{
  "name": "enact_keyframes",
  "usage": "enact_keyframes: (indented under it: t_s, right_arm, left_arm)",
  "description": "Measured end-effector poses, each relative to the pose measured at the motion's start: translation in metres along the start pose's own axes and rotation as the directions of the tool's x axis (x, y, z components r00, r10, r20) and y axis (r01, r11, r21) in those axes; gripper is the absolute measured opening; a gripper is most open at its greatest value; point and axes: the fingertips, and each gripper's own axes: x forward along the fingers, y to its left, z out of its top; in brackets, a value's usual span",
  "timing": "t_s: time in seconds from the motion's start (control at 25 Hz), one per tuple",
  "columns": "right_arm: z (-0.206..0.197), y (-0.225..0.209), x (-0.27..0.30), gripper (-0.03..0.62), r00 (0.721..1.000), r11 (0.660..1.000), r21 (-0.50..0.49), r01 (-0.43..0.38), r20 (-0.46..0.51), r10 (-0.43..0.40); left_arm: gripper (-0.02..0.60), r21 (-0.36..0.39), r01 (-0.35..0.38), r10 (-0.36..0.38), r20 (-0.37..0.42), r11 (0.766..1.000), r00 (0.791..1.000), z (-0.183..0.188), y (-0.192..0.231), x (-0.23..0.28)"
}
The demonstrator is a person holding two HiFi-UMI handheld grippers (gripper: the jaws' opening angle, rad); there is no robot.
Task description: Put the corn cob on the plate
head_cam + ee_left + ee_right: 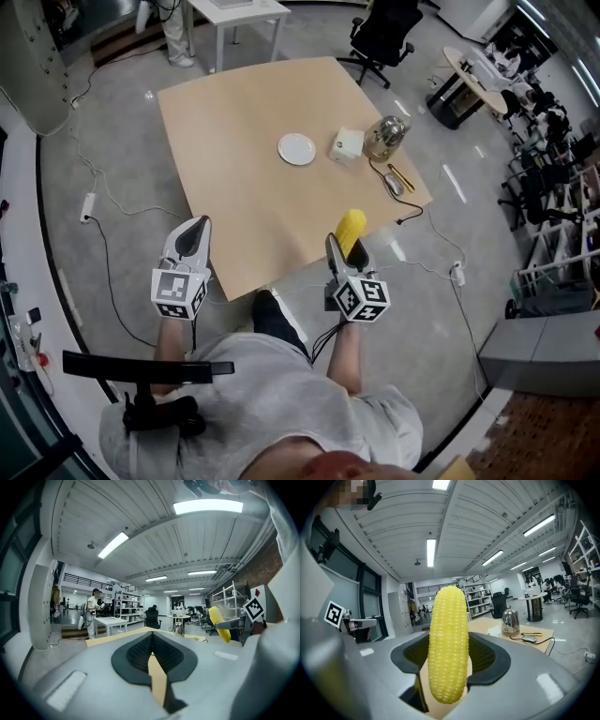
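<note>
A yellow corn cob (pixel 351 231) (pixel 448 641) stands upright between the jaws of my right gripper (pixel 341 248) (pixel 449 667), which is shut on it over the near edge of the wooden table (pixel 234 169). From the left gripper view the corn cob (pixel 219 623) shows at the right. A small white plate (pixel 297 148) lies bare near the table's middle, well beyond the cob. My left gripper (pixel 193 236) (pixel 152 656) is shut with nothing in it, held by the table's near left corner.
Right of the plate sit a white box (pixel 346 144) and a metal kettle (pixel 384 137) (pixel 510 622), with a mouse (pixel 394 185) and a cable near the right edge. An office chair (pixel 384 36) and a white table (pixel 234 19) stand beyond. Cables cross the floor.
</note>
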Motion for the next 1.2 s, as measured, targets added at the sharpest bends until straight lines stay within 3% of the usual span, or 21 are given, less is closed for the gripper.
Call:
enact_keyframes:
  t_s: [0.28,0.68,1.2]
  right_arm:
    - [0.0,-0.025,0.072,0.252,0.997,0.999,-0.002,-0.051,-0.049,0.051]
    - [-0.009,-0.054,0.137,0.252,0.988,0.996,0.021,-0.082,-0.129,0.084]
    - [-0.023,-0.081,0.236,0.252,0.965,0.992,0.031,-0.124,-0.229,0.128]
  left_arm:
    - [0.02,-0.015,-0.028,0.027,-0.051,0.999,0.998,-0.012,0.013,0.06]
    - [0.02,-0.024,-0.087,0.083,-0.127,0.996,0.988,-0.014,0.027,0.098]
    - [0.02,-0.039,-0.13,0.121,-0.172,0.991,0.978,-0.025,0.053,0.154]
